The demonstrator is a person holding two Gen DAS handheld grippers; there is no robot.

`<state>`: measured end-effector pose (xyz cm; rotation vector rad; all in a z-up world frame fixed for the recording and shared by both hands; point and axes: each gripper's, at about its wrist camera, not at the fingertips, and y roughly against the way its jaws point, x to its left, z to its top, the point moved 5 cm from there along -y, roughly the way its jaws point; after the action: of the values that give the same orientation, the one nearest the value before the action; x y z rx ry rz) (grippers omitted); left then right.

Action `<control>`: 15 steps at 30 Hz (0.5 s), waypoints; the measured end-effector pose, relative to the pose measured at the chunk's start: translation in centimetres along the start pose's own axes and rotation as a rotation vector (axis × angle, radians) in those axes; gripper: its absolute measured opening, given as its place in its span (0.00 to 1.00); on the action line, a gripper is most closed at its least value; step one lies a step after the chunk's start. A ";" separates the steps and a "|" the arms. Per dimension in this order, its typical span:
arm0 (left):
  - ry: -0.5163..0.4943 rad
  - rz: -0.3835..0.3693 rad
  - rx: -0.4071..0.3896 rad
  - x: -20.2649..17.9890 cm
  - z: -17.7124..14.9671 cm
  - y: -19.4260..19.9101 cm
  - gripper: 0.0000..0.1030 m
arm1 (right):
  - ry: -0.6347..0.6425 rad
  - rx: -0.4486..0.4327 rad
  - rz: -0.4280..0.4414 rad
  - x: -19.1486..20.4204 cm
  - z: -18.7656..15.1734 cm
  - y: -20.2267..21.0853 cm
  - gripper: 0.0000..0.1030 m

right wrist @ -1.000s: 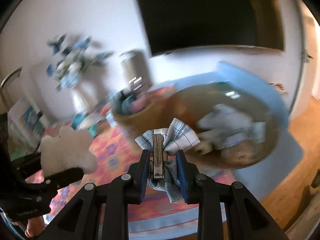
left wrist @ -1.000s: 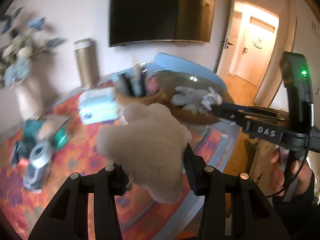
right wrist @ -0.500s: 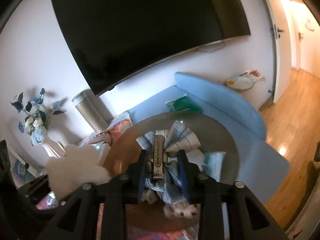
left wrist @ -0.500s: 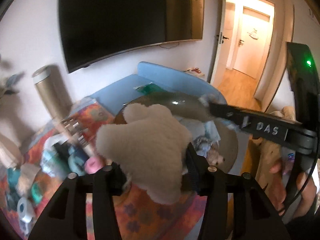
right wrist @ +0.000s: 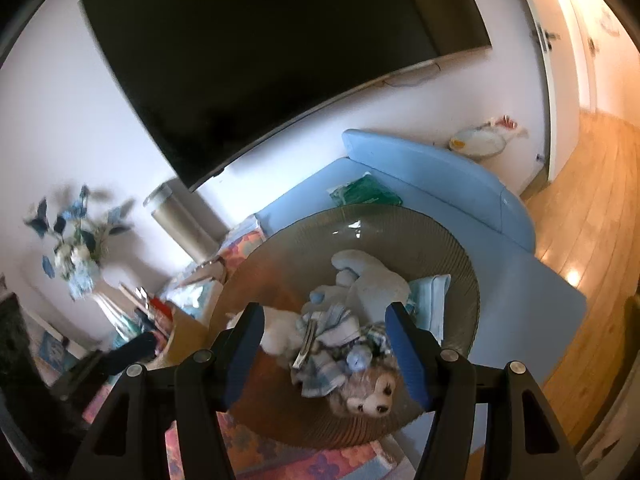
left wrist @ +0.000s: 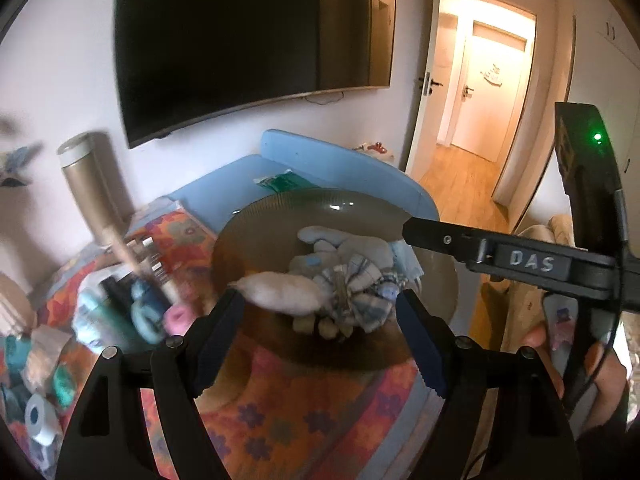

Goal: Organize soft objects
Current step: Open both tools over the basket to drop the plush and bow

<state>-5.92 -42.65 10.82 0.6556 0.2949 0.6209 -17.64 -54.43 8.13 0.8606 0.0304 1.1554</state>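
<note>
A wide brown ribbed bowl (left wrist: 344,200) (right wrist: 404,216) holds several soft toys, among them a pale blue plush (right wrist: 372,280) and a small brown plush (right wrist: 372,396). My left gripper (left wrist: 320,320) hangs over the bowl's near side with its jaws opening. The cream plush (left wrist: 280,294) has left the pads and lies tipped flat just beyond them. My right gripper (right wrist: 324,344) is also opening. The blue checked cloth (right wrist: 324,360) with its clip has dropped onto the pile below. In the left wrist view the right gripper's finger (left wrist: 440,236) reaches in over the bowl's right rim.
The bowl stands on a floral orange cloth (left wrist: 300,420). Left of it are a container of toiletries (left wrist: 140,308), a gold cylinder (left wrist: 92,176), a tissue roll (left wrist: 40,420) and a vase of blue flowers (right wrist: 76,256). Behind is a blue seat (right wrist: 440,176); a hand (left wrist: 600,360) is at right.
Both grippers swung over the brown bowl and opened. The cream plush left the left jaws and the checked cloth left the right jaws; both now lie in the bowl.
</note>
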 end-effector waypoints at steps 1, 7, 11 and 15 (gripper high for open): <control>0.006 0.006 -0.007 0.4 -0.4 0.8 0.75 | 0.023 -0.002 -0.009 0.7 -0.4 0.3 0.59; 0.093 0.063 -0.033 4.4 -4.8 6.1 0.77 | 0.113 0.028 0.062 5.5 -3.5 1.3 0.59; 0.175 0.129 -0.022 8.3 -8.6 8.7 0.78 | 0.218 0.059 0.123 10.3 -5.8 1.6 0.60; 0.285 0.198 -0.025 13.0 -11.8 11.6 0.78 | 0.319 0.080 0.179 15.1 -7.9 1.6 0.68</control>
<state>-6.12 -21.73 8.54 0.5755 0.4901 0.9087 -15.74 -37.42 9.65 0.7522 0.2677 1.4601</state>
